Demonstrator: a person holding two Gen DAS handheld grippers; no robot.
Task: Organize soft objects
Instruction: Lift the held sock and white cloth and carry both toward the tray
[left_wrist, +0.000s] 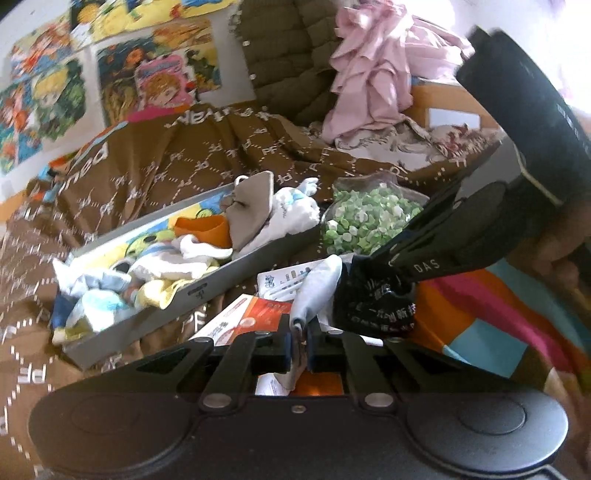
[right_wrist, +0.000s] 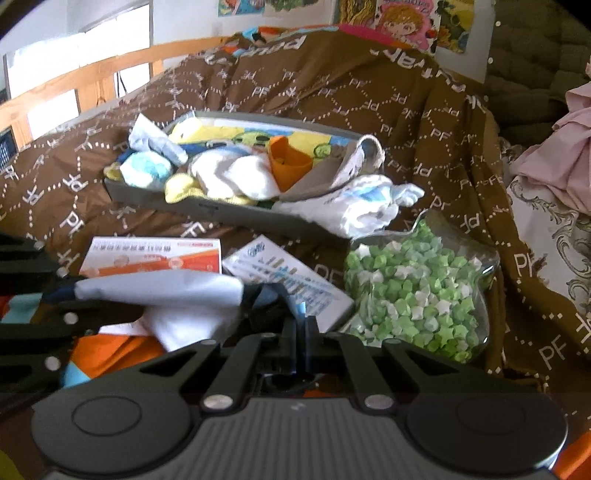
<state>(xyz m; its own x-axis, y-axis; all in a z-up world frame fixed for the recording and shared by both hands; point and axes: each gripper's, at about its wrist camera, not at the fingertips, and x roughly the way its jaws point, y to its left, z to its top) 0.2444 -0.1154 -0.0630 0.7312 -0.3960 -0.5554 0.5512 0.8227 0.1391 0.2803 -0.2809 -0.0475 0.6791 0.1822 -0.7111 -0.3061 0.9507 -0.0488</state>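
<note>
A bed (right_wrist: 332, 85) covered with a brown patterned blanket, cartoon posters (left_wrist: 48, 96) on the wall behind. A grey tray (right_wrist: 192, 206) holds small socks. Nearby lies a bag of green paper stars (right_wrist: 413, 291). The left gripper (left_wrist: 301, 332) and right gripper (right_wrist: 301, 325) each pinch one end of a pale sock (right_wrist: 162, 291), jaws closed.

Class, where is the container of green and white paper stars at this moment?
The container of paper stars sits on the brown bedspread at right in the right wrist view, just right of the grey tray of socks, beside the white leaflet box.
</note>
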